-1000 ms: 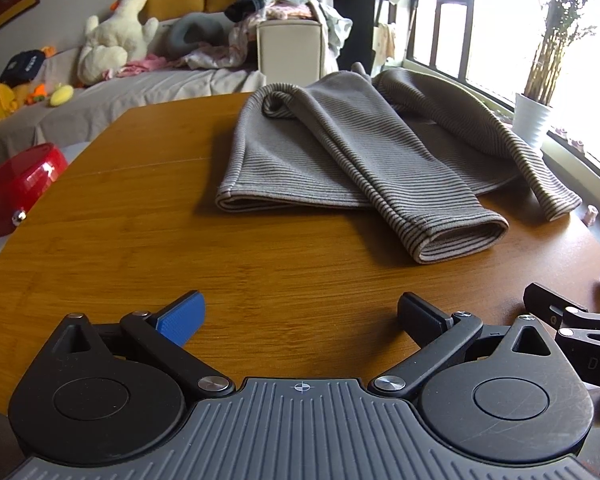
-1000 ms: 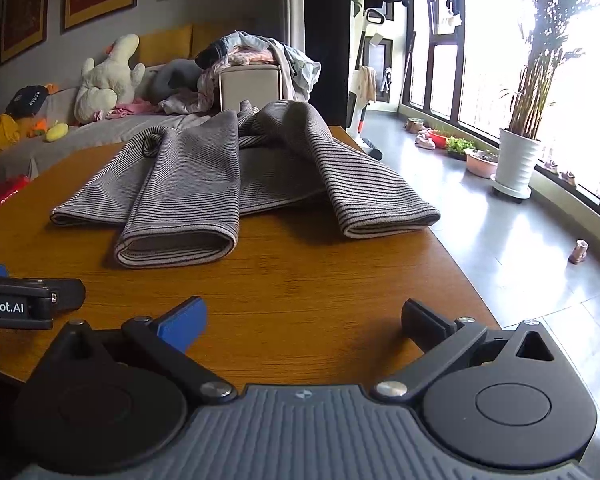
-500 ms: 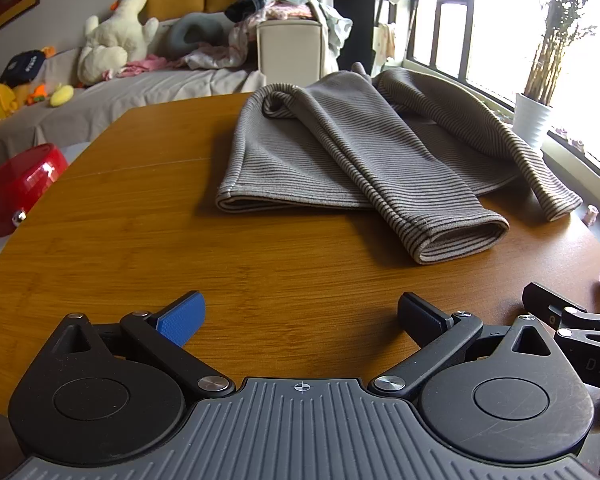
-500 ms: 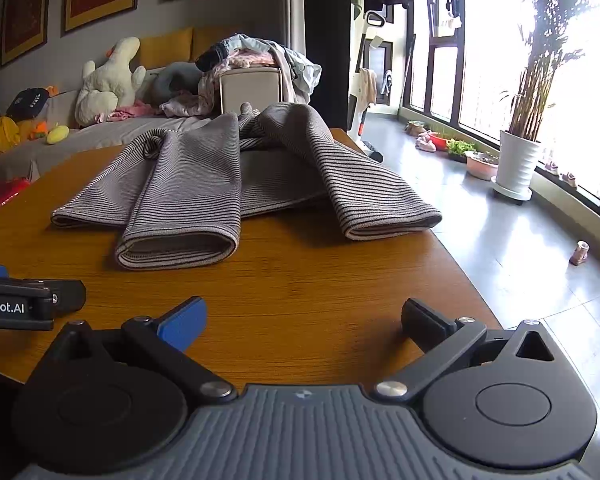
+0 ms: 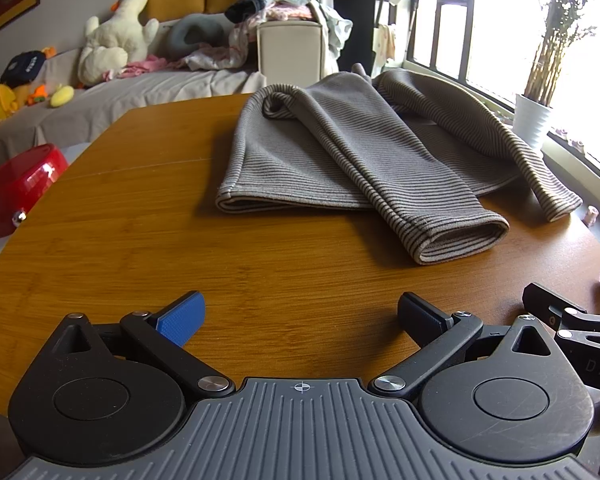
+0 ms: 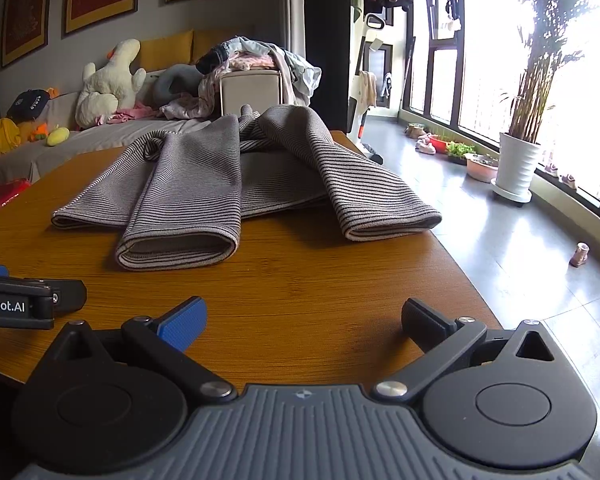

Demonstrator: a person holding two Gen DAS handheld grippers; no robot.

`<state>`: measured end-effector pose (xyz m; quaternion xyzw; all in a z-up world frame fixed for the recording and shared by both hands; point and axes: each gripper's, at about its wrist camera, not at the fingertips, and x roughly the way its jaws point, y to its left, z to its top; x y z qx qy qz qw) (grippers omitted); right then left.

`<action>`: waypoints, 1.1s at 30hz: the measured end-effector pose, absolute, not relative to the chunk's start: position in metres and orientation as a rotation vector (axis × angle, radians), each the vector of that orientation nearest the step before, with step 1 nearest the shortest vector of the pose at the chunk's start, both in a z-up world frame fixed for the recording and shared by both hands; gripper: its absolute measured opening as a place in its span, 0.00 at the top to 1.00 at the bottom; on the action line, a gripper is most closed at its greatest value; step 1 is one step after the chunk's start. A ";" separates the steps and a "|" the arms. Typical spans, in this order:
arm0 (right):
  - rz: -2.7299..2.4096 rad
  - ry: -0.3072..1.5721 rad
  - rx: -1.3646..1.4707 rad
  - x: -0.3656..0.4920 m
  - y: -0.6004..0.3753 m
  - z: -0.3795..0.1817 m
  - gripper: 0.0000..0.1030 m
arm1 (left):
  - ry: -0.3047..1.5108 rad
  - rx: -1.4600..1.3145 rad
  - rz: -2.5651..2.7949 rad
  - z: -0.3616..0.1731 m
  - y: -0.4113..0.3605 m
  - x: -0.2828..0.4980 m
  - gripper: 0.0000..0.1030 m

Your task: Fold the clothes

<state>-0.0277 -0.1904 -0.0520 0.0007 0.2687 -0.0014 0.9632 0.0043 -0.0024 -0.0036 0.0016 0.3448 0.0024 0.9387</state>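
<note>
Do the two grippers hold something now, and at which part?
Nothing is held. The left gripper and right gripper are both open above the table, short of the striped sweater.

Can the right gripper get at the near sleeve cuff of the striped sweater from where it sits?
Probably yes. The right gripper is open and empty, and only bare wooden table lies between it and the cuff of the striped sweater; nothing blocks the way.
</note>
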 end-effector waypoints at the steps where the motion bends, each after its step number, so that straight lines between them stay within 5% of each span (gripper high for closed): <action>1: -0.003 0.543 0.002 -0.028 -0.191 -0.052 0.00 | 0.704 0.003 0.005 -0.004 -0.002 0.004 0.00; 33: -0.005 0.533 0.001 -0.029 -0.191 -0.053 0.00 | 0.702 0.003 0.004 -0.003 -0.002 0.003 0.00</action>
